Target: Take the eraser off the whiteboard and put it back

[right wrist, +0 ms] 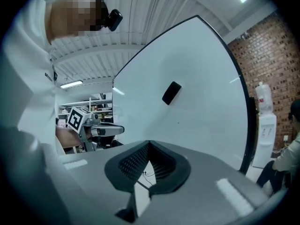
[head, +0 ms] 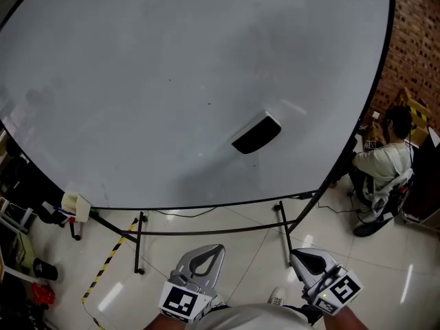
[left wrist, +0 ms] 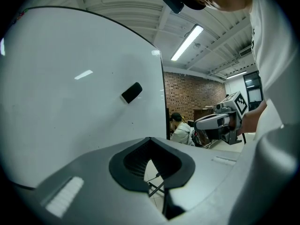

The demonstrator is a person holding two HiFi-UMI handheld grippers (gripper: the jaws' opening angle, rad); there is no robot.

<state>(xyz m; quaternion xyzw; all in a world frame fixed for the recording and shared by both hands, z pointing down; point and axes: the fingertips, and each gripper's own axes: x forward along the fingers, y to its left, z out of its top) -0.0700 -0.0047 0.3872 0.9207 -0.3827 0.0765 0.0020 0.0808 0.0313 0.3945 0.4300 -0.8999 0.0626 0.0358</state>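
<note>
Plainly, eraser (head: 256, 134) on whiteboard (head: 172, 81)

Side by side, the left tongs (head: 213, 250) and right tongs (head: 298, 256) point forward, jaws together and empty.

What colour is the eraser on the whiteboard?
Black. The eraser shows best in the head view.
</note>
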